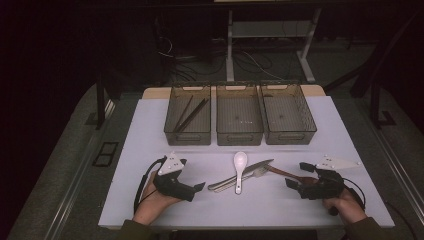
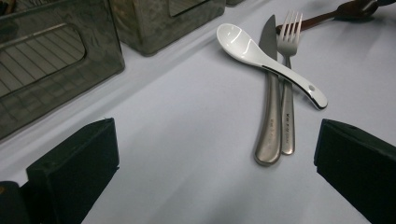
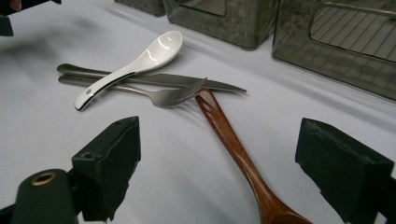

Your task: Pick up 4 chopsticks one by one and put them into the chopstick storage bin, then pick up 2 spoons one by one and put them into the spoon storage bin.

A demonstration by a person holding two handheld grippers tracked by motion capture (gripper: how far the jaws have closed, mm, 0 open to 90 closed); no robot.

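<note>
A white ceramic spoon (image 1: 240, 167) lies across a steel knife (image 1: 252, 169) and a fork (image 1: 258, 172) at the middle of the white table. A brown wooden spoon (image 1: 287, 174) lies to their right, its handle tip touching the fork's tines (image 3: 187, 93). My left gripper (image 1: 194, 174) rests on the table left of the cutlery, open and empty, with the knife handle (image 2: 269, 135) just ahead of its jaws. My right gripper (image 1: 297, 175) is open, its jaws standing on either side of the wooden spoon's handle (image 3: 229, 135) without pressing it.
Three dark see-through bins stand in a row at the back: the left bin (image 1: 187, 136) holds dark chopsticks (image 1: 191, 114), while the middle bin (image 1: 239, 137) and right bin (image 1: 290, 136) hold nothing. The table's front edge (image 1: 240, 224) runs close to both hands.
</note>
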